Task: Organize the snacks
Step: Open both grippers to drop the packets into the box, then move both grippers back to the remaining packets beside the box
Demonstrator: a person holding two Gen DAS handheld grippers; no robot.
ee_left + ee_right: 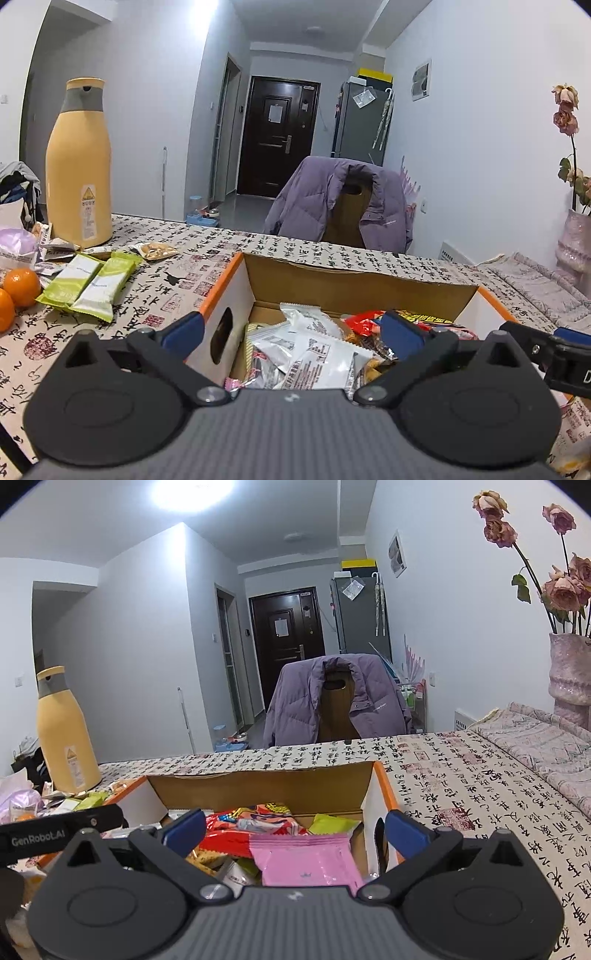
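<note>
An open cardboard box with orange edges stands on the table and holds several snack packets, white and red ones. My left gripper is open and empty, its jaws straddling the box's left wall. In the right wrist view the same box holds a pink packet, a red packet and a green one. My right gripper is open and empty above the box's near right part. Two green-white packets lie on the table left of the box.
A tall yellow bottle stands at the far left with small packets and two oranges near it. A chair with a purple jacket is behind the table. A pink vase with dried roses stands at the right.
</note>
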